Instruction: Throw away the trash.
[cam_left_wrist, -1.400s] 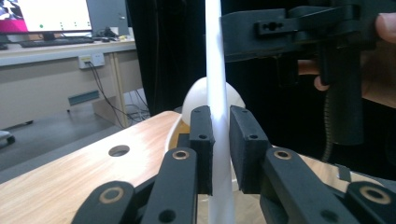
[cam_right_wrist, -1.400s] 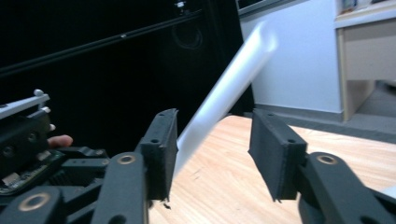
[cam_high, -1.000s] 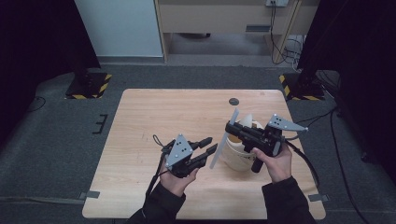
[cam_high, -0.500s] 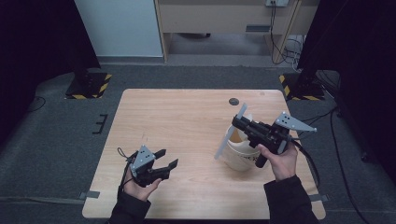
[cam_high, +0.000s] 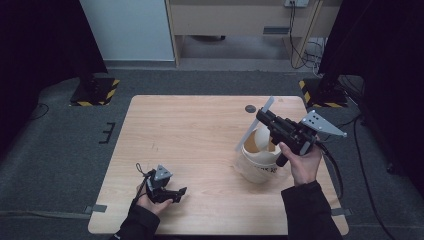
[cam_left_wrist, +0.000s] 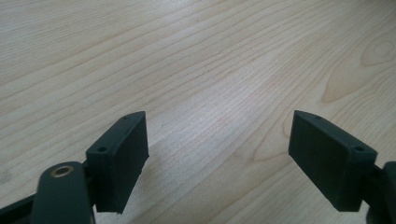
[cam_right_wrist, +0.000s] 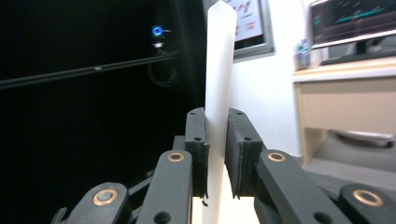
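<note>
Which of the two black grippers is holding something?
The right gripper: its jaws clamp a flat white strip above the cream bucket. The left gripper is open over bare wooden table.

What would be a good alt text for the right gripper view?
The right tool grips a flat white plastic strip upright between its two black jaws. Behind it are a dark area and a pale wall with a wooden desk.

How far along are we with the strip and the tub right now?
Done: the right gripper is shut on the white strip, holding it tilted over the open tub. In hand: the strip's lower end sits at the tub's rim; whether it is inside, I cannot tell. The left gripper rests open, jaws empty, at the table front. Left: probably moving the strip clear or seating it.
</note>
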